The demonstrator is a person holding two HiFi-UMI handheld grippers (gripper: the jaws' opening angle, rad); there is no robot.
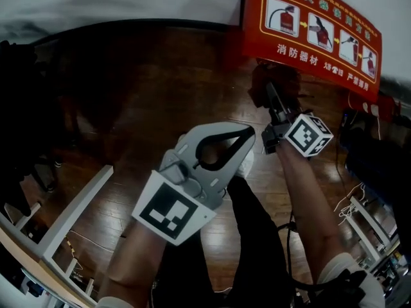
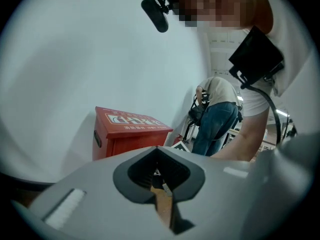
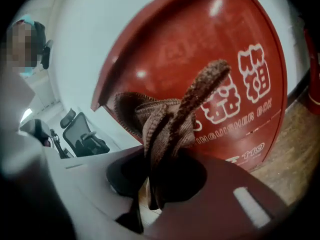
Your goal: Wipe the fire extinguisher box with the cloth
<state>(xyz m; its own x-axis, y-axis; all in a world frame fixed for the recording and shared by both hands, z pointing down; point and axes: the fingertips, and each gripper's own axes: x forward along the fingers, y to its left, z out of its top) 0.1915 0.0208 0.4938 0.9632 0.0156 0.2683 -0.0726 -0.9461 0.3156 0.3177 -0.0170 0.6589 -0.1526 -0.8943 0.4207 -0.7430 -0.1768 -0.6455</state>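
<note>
The red fire extinguisher box (image 1: 313, 32) stands against the white wall at the upper right of the head view, with white and yellow print on its top. My right gripper (image 1: 270, 92) reaches toward it and is shut on a brown knitted cloth (image 3: 167, 116). The cloth bunches up out of the jaws, just in front of the box's front panel (image 3: 235, 69). My left gripper (image 1: 249, 131) is held lower and nearer my body, jaws shut with nothing between them. In the left gripper view the box (image 2: 127, 129) shows farther off beyond the shut tips (image 2: 157, 148).
The floor (image 1: 148, 95) is dark wood. A white metal frame (image 1: 70, 217) stands at the lower left, and another frame with cables (image 1: 359, 217) at the right. A person in jeans (image 2: 215, 121) bends over beyond the box. An office chair (image 3: 82, 134) is behind.
</note>
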